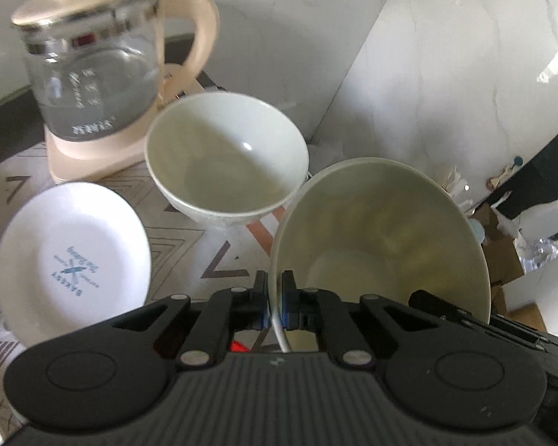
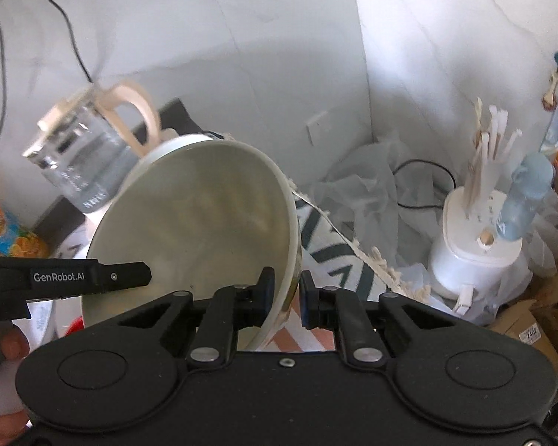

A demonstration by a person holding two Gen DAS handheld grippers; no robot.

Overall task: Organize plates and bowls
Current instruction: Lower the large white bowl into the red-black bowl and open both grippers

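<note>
A tilted bowl is being pinched at its rim by the left gripper, the right gripper straddling it loosely, pending nesting into the upper-centre bowl

Both cameras are looking forward along their grippers, very close to the tilted bowl. The left one is facing down over the table; the right one is sitting lower, aiming at the wall corner (both are also catching the kettle).
</note>
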